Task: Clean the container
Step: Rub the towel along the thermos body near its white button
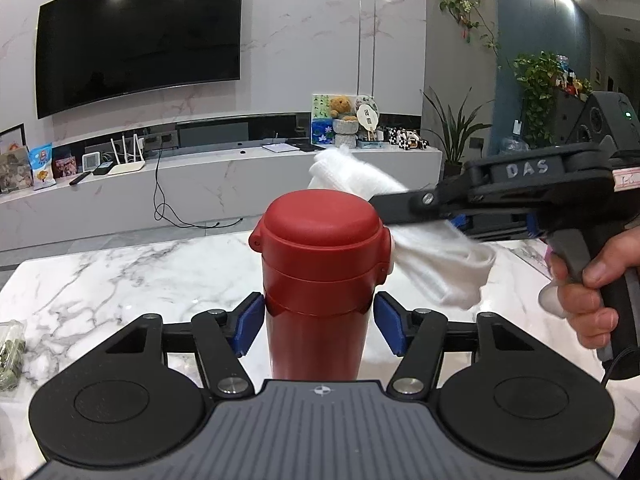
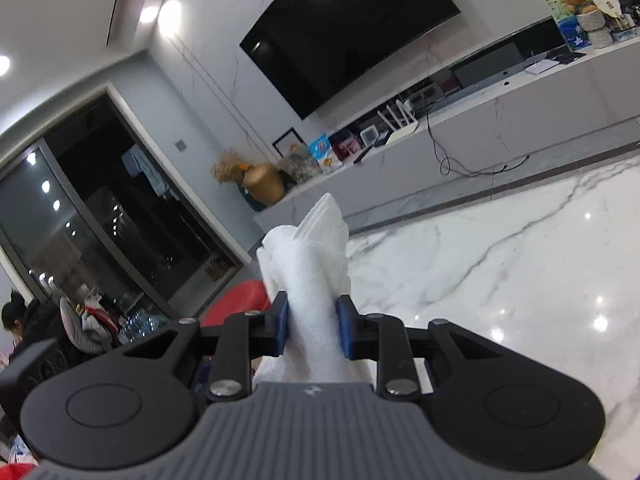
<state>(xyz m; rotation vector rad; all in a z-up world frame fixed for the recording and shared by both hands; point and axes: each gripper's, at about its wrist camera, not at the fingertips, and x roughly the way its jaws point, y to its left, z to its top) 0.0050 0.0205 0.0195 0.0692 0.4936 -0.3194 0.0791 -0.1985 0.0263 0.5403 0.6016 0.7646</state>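
on the marble tabletop (image 1: 120, 276), with the red flask (image 1: 320, 272) as our landmark, we read everything outward from that bottle. it stands upright, long axis vertical, lid closed on top, near the middle of the slab as the left wrist view shows it.

around the flask's body, just under the lid collar, sits our left gripper (image 1: 319, 322). its blue pads (image 1: 249, 326) flank the red wall on either side; the left one looks to touch it, the right one shows a thin sliver of gap, so we judge the fingers closed to about the bottle's width and steadying it, though firm contact on both sides we cannot confirm.

to the right of the flask and level with its lid comes our right gripper (image 2: 312, 330), fingers pinched tight on a bunched white cloth (image 2: 310, 280). in the left wrist view that cloth (image 1: 432, 264) drapes against the lid's right side, touching or nearly so, while its upper fold rises behind the lid.

the relation that matters, we think: the cloth lies to the lid's right flank, the right hand (image 1: 592, 292) nearer the top of the bottle, the left holding lower. a wipe would need to travel across or around the vertical axis, with the left keeping the flask from tipping or spinning.
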